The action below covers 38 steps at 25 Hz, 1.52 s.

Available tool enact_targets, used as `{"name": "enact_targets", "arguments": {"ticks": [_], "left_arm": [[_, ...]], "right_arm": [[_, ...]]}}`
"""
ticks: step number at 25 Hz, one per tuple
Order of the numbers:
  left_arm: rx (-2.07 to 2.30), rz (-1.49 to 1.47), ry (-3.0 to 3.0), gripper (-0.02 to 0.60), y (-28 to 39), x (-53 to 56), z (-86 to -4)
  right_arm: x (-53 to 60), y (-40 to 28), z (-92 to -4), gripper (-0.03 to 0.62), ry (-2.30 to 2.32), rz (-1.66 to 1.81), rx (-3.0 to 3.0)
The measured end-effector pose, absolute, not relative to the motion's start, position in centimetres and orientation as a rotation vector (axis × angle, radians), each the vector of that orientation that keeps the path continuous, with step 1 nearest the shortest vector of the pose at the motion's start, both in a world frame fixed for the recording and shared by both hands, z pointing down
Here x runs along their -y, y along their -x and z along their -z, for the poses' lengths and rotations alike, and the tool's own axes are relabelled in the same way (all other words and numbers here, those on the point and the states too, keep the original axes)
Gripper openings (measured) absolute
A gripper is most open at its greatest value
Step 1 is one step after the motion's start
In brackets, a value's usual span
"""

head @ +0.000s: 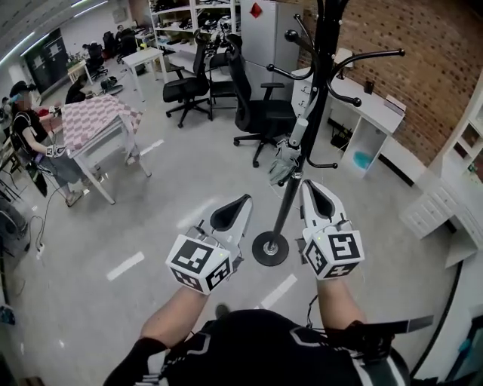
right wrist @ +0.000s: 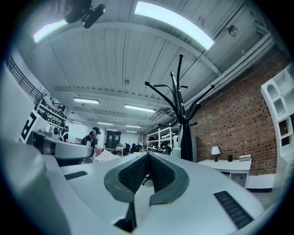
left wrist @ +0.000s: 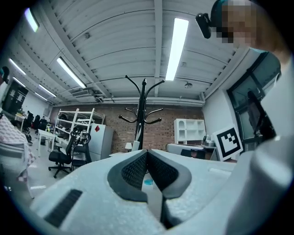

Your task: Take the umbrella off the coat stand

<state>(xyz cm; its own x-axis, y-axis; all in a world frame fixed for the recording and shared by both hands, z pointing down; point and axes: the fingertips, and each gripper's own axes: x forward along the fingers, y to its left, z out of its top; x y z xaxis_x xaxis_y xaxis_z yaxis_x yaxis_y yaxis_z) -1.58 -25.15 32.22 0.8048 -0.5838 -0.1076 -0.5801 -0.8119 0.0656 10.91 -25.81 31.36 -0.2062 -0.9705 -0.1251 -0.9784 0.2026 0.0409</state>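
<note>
Tools first: left tool [head: 243,202] and right tool [head: 306,187] were both clenched on nothing, near the stand [head: 323,68]. Umbrella [head: 287,157] hung against the stand's pole, below its upper hooks. Right tool looked nearer: it needed to open, grip the handle and lift clear.

We find no words, numbers or brand names that can be read anywhere. The nearest things to signs are patterns. The left marker cube [head: 200,261], on the left gripper [head: 246,199], carries black-and-white square markers on its faces. The right marker cube [head: 336,252], on the right gripper [head: 305,184], carries the same kind. These are blocky shapes, not letters. A red diamond sticker [head: 256,10] sits on a tall white cabinet [head: 266,36] at the back of the room, and any character on it is too small for us to make out
</note>
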Motion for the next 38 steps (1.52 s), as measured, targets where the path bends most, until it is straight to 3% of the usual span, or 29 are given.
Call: {"name": "enact_targets", "arguments": {"ticks": [21,38], "left_arm": [[0.681,0.2,-3.018,0.006,3.9,31.7,-32.3],[0.543,0.215,-3.047,0.006,-7.7,38.7,-28.2]], "right_arm": [[29.6,-8.7,-31.3,0.008,2.224,-0.195,-2.158],[32.9,-16.4,-29.9,0.008,2.266,-0.19,-2.124]]}}
